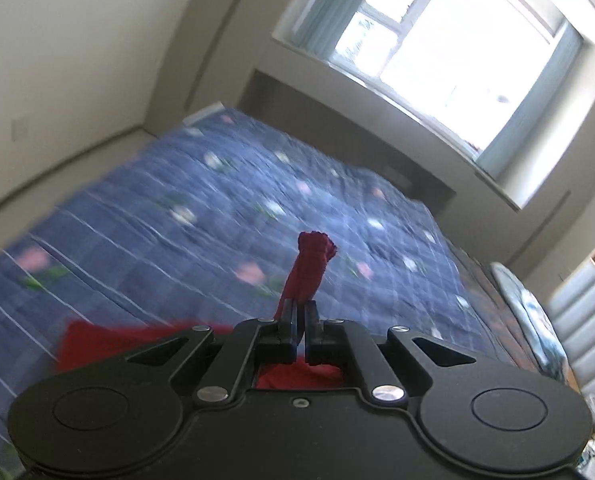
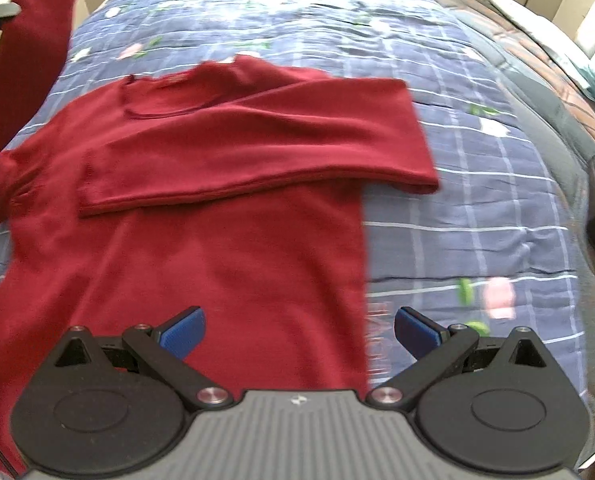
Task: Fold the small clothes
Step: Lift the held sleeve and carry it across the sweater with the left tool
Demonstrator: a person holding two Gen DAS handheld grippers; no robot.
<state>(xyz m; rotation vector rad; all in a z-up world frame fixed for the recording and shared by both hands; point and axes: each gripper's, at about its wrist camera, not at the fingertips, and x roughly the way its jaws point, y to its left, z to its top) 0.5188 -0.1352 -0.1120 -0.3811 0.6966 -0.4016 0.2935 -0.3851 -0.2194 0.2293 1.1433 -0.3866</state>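
A: Start at nine o'clock in the right wrist view. What's hanging there?

B: One sleeve point(image 2: 29, 72) of the red sweater point(image 2: 225, 248), lifted off the bed, its cuff up at eleven o'clock. The left gripper point(image 1: 300, 320) has its jaws together, clamped on that sleeve; in its own view a bunched red tail of knit sticks out beyond the fingertips towards twelve.

A: And moving to the centre?

B: The sweater's body lies flat on the quilt point(image 2: 477, 208), neckline point(image 2: 165, 96) at about eleven, hem running down to six under the camera. The other sleeve point(image 2: 257, 148) is already laid across the chest, its cuff end overhanging the body's edge at three o'clock.

A: The right side?

B: The right gripper point(image 2: 299, 332) hovers over the lower body with its jaws wide apart, blue pads point(image 2: 183, 334) showing, nothing between them.

A: How will the cloth behave?

B: I'd judge it light and limp: a fine, soft knit with no stiffness, so it drapes and bunches wherever it's pinched. It should cling a little to the quilted cotton instead of sliding, which can drag the layer below out of line.

A: Where to grip?

B: At the cuff, the shoulder seam or the hem, where the edges are rolled and doubled. Those give the ribbed pads something thicker to bite. A pinch mid-panel would probably just tent the fabric.

A: Anything further right?

B: Only the blue checked, flower-printed quilt, then a pillow point(image 2: 537, 24) near two o'clock
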